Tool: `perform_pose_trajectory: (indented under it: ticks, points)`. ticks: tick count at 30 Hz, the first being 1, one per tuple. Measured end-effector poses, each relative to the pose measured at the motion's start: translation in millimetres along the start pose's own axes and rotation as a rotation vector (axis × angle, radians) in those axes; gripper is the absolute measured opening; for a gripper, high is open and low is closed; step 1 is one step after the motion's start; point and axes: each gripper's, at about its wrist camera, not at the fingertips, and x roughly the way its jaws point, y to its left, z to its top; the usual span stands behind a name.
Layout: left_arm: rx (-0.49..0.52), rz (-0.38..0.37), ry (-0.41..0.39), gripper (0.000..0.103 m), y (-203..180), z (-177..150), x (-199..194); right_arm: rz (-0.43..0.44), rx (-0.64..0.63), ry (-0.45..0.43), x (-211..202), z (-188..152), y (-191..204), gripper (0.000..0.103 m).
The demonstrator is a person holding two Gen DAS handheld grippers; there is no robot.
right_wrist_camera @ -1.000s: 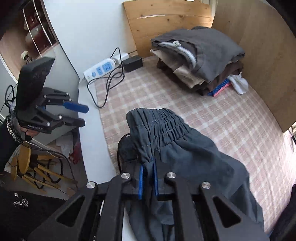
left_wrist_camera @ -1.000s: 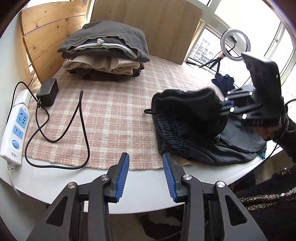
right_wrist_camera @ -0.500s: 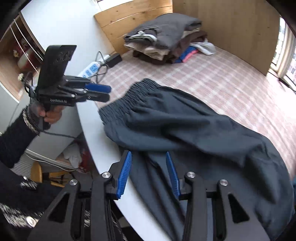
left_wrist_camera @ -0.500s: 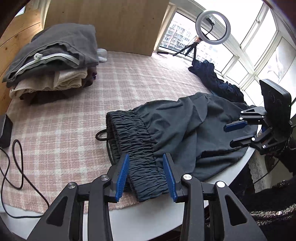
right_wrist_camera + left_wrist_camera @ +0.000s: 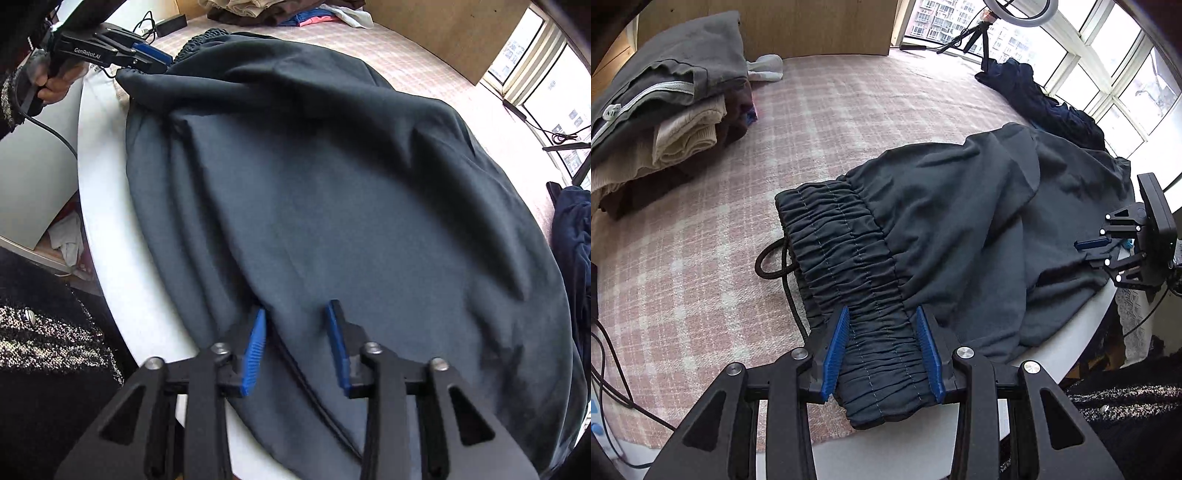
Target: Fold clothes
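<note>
Two grippers are held open over dark trousers [image 5: 960, 221] spread on the checked cloth [image 5: 701, 240]: left gripper [image 5: 882, 350] straddles the waistband [image 5: 842, 251], right gripper [image 5: 297, 347] hovers above the leg fabric.

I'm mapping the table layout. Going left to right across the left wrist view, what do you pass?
Folded clothes stack → drawstring → elastic waistband → dark pants → right gripper.

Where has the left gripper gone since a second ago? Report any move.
Yes. The left gripper has come forward over the trousers' waistband, open; earlier it hung back off the table edge.
</note>
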Motion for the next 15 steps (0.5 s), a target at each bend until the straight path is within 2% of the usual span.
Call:
perform_pose_trajectory:
  ticks: [3, 7, 9, 12, 13, 15]
  points:
    - [0.004, 0.006, 0.000, 0.036, -1, -2, 1, -0.011, -0.023, -0.015, -19, -4, -10, 0.003]
    - [-0.011, -0.002, -0.007, 0.036, 0, -1, 2, 0.036, -0.049, -0.057, -83, -17, -21, 0.003]
    - [-0.020, -0.004, -0.011, 0.036, 0, -1, 2, 0.090, -0.042, -0.065, -100, -23, -25, 0.003]
    - [-0.043, 0.001, -0.026, 0.036, 4, -3, -6, 0.037, -0.050, 0.031, -70, -24, -23, 0.004]
    - [-0.056, 0.005, -0.035, 0.036, 6, -4, -12, 0.034, -0.036, 0.079, -60, -25, -24, 0.008]
    - [-0.086, 0.010, -0.060, 0.036, 12, -5, -24, 0.041, 0.001, 0.184, -41, -27, -25, 0.010]
